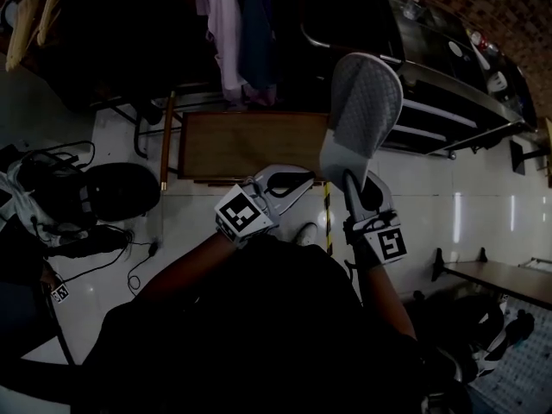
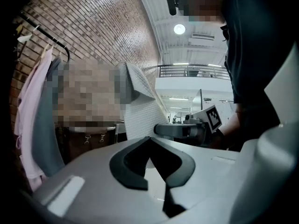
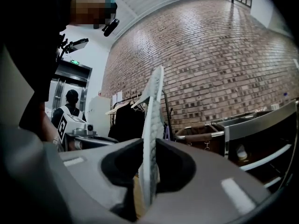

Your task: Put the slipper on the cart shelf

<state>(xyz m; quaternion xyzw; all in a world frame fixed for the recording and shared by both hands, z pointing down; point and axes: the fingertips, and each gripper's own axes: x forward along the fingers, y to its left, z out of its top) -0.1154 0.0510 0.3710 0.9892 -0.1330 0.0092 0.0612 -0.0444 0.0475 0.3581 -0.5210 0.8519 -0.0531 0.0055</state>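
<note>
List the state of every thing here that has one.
slipper: clamped at one end, raised, sole toward the head view, not yet on the cart.
right gripper: shut on the slipper.
left gripper: shut, nothing between its jaws.
cart: standing ahead, without the slipper.
clothes: hanging from a rail.
</note>
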